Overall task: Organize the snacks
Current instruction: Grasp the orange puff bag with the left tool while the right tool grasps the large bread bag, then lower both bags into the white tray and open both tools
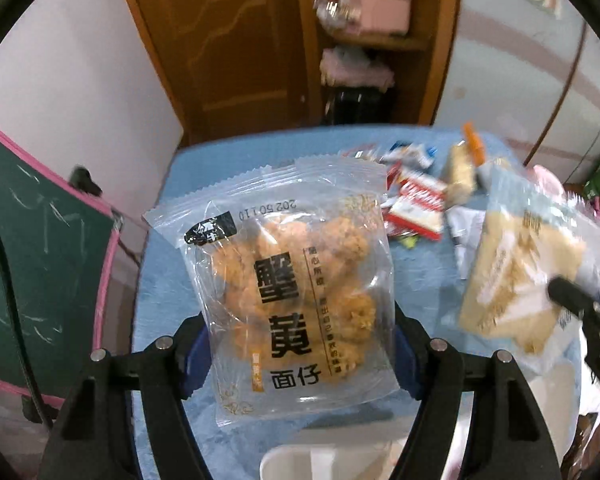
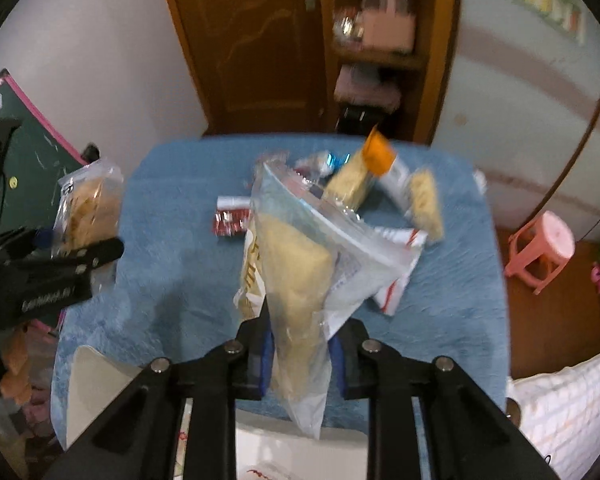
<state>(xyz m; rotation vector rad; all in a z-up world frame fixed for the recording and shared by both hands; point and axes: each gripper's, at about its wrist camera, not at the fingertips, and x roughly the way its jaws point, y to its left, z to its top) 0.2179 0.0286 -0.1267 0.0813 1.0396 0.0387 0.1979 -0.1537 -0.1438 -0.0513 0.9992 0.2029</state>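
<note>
Left tool (image 1: 300,344) pinches a crinkly clear snack packet (image 1: 284,280).

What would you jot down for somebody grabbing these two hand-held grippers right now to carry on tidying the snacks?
Left hand-held gripper: shut on a clear packet of orange noodle snack, lifted above the blue table.
Right hand-held gripper: shut on a clear bag with a pale yellow snack, also lifted.
Still on the table: a loose pile at the far side, with red-and-white packets and small pale bars, one with an orange end.
A white container sits at the near edge, below the grippers.
Done: two packets picked up.
Left: put both away, probably in the container, then clear the pile.
</note>
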